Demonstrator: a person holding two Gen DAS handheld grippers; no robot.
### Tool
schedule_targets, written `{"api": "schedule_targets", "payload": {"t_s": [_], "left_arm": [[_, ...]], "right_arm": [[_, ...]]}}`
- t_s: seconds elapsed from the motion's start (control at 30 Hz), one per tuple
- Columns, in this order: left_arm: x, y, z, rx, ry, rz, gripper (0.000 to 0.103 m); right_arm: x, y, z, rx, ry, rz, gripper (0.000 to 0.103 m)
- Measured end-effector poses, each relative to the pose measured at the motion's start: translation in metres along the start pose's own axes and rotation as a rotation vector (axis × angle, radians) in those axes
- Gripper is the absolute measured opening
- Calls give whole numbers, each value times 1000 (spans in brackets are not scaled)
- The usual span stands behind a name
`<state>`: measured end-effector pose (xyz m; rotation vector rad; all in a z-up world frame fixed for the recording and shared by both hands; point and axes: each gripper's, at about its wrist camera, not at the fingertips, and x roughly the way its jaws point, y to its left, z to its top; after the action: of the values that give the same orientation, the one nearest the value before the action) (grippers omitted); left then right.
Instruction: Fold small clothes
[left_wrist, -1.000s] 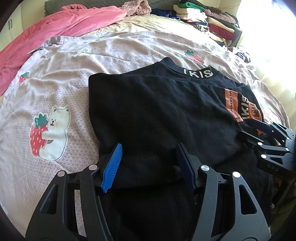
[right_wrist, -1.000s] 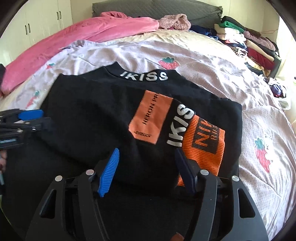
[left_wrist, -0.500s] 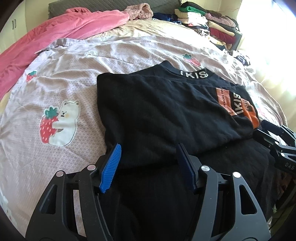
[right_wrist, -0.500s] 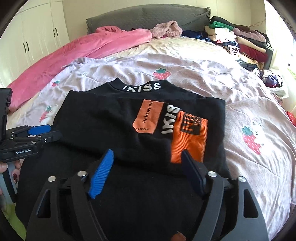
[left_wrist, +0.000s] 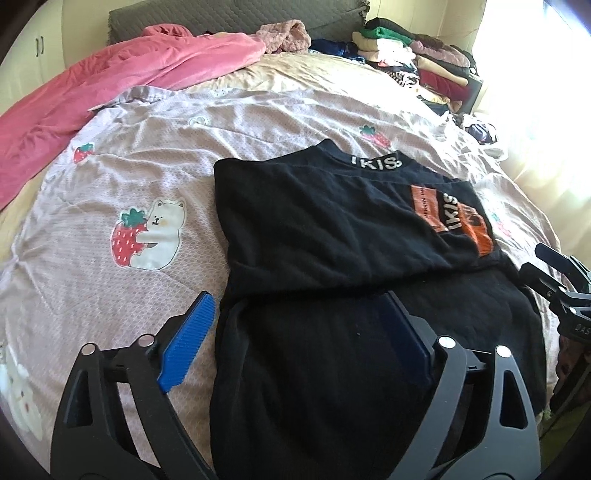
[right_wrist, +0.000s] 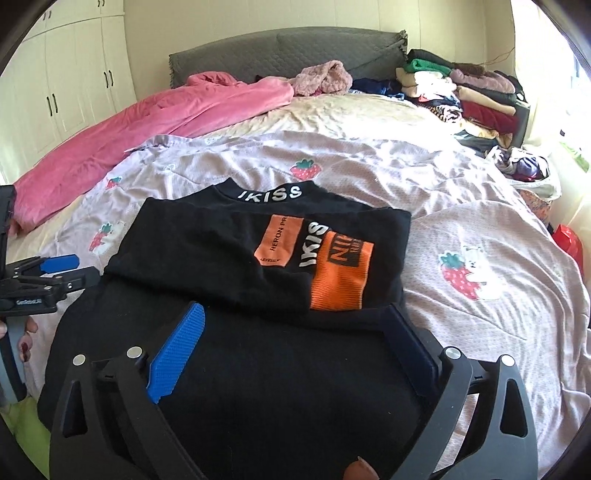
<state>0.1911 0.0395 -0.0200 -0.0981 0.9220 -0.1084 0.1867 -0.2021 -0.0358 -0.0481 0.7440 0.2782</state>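
Observation:
A black top (left_wrist: 325, 221) with an "IKISS" collar and orange patches (right_wrist: 340, 273) lies flat on the lilac strawberry quilt (left_wrist: 147, 177). Its sleeves are folded in over the body, and the lower part spreads toward me. My left gripper (left_wrist: 295, 332) is open and empty over the near left hem. My right gripper (right_wrist: 291, 343) is open and empty over the near right hem. Each gripper shows at the edge of the other's view: the right one in the left wrist view (left_wrist: 557, 288), the left one in the right wrist view (right_wrist: 48, 273).
A pink blanket (right_wrist: 166, 114) lies along the far left of the bed. A pile of folded clothes (right_wrist: 465, 92) sits at the far right by the grey headboard (right_wrist: 280, 48). White wardrobes (right_wrist: 66, 70) stand on the left. A red object (right_wrist: 570, 243) sits off the right bed edge.
Both grippers have pulled back toward me and risen, away from the folded sleeve area. More of the lower part of the top now shows. The top lies still.

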Motion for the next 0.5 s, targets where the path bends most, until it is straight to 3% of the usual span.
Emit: {"api": "schedule_targets", "payload": {"t_s": [0.5], "left_arm": [[-31,-12,-11,26,-36,-19,94]], "right_arm": [[-36,-4,-1,5,-63,-52,98]]}}
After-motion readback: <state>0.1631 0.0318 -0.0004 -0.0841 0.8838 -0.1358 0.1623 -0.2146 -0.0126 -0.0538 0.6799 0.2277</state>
